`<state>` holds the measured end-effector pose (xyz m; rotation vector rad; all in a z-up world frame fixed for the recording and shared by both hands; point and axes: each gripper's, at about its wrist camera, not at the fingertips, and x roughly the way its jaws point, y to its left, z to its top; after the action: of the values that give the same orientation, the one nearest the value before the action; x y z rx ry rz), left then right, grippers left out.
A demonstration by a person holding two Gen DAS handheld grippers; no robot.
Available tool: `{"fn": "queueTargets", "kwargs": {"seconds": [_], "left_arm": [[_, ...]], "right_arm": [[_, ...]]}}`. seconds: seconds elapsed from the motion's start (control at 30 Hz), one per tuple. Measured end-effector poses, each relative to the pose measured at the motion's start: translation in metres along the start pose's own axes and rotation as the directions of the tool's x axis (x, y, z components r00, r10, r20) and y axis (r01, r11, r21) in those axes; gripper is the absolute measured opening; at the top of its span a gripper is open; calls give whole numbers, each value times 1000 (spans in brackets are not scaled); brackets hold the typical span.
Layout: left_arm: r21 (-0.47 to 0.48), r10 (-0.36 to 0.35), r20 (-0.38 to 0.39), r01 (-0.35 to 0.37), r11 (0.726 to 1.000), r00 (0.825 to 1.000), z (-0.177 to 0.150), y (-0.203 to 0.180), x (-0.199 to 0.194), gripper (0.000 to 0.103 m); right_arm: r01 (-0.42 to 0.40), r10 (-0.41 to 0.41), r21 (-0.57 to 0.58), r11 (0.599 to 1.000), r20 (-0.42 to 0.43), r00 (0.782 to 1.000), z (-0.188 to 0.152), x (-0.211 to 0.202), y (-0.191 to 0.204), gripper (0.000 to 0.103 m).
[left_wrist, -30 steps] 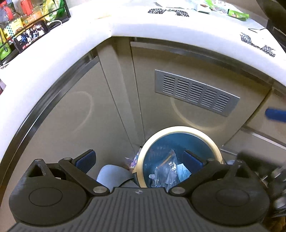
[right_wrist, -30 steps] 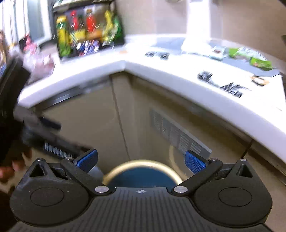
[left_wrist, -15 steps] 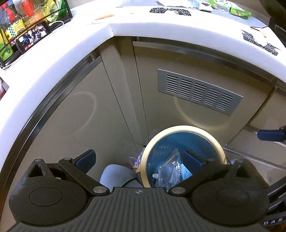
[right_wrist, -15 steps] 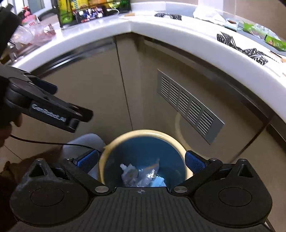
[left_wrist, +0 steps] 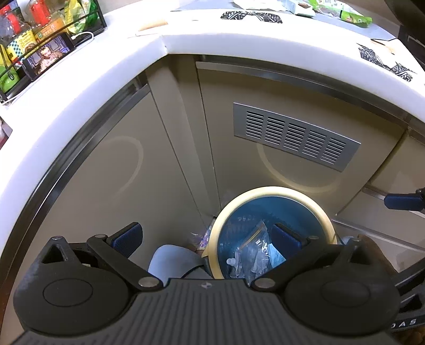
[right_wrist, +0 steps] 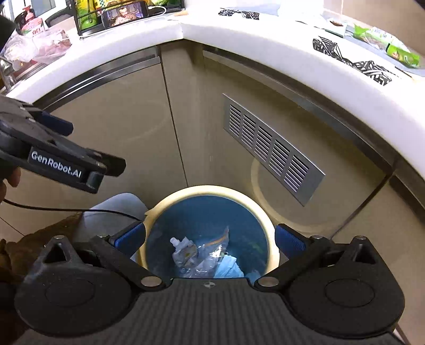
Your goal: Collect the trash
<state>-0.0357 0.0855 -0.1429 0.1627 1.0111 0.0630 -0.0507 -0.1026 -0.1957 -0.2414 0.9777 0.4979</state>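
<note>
A round bin with a cream rim (left_wrist: 275, 189) and blue liner stands on the floor in the corner of the cabinets. Inside lie clear plastic bags (left_wrist: 252, 249) and a white spouted pouch (right_wrist: 186, 252). My left gripper (left_wrist: 207, 236) hangs open and empty above the bin's left side. My right gripper (right_wrist: 209, 237) is open and empty too, straddling the bin rim (right_wrist: 209, 189) from above. The left gripper's black body (right_wrist: 61, 164) shows at the left of the right wrist view. One blue fingertip (left_wrist: 403, 200) of the right gripper shows at the right edge of the left wrist view.
A white L-shaped countertop (right_wrist: 265, 45) curves above the bin. Green wrappers (right_wrist: 401, 53) and papers lie on its right part; a rack of bottles (left_wrist: 39, 29) and a phone (right_wrist: 124, 13) stand at the left. A metal vent grille (right_wrist: 271, 148) sits behind the bin. A grey-trousered knee (right_wrist: 117, 207) is left of the bin.
My right gripper has swung down from facing the counter to looking into the bin. The left gripper has drifted slightly left, still open over the bin.
</note>
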Motion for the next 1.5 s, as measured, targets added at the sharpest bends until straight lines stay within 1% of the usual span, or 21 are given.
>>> {"fn": "queueTargets", "kwargs": {"seconds": [0.1, 0.2, 0.33, 0.4, 0.6, 0.83, 1.0, 1.1, 1.2, 1.37, 1.5], "left_arm": [[-4, -7, -12, 7, 1000, 1000, 2, 1, 0, 103], [-16, 1, -10, -1, 1000, 1000, 4, 4, -1, 103], [-47, 18, -1, -18, 999, 1000, 10, 11, -4, 103], [-61, 16, 7, -15, 998, 1000, 14, 15, -7, 103], [-52, 27, 80, -23, 998, 996, 32, 15, -24, 103], [-55, 18, 147, -10, 998, 989, 60, 13, -39, 103], [-93, 2, 157, 12, 996, 988, 71, 19, -44, 103], [-96, 10, 163, 6, 995, 987, 76, 22, -45, 103], [-103, 15, 168, 3, 995, 986, 80, 23, -46, 103], [-115, -3, 173, 23, 993, 985, 91, 25, -43, 103], [-104, -14, 179, 33, 994, 984, 103, 22, -38, 103]], "right_arm": [[6, -6, -23, 1000, 4, 1000, -1, -1, 1, 103], [19, -17, -60, 998, 34, 999, 0, -6, 4, 103], [75, -64, -122, 990, 90, 994, 3, -18, 11, 103], [101, -86, -127, 987, 118, 989, 7, -24, 12, 103], [115, -103, -60, 992, 174, 979, 25, -46, 1, 103], [141, -128, -28, 990, 277, 952, 40, -75, -8, 103], [163, -156, 5, 987, 333, 930, 48, -91, -17, 103], [168, -168, 30, 985, 348, 922, 52, -94, -24, 103], [165, -171, 48, 985, 352, 920, 56, -94, -29, 103], [182, -189, 52, 982, 358, 914, 63, -93, -34, 103], [203, -210, 58, 977, 363, 908, 71, -91, -37, 103]]}}
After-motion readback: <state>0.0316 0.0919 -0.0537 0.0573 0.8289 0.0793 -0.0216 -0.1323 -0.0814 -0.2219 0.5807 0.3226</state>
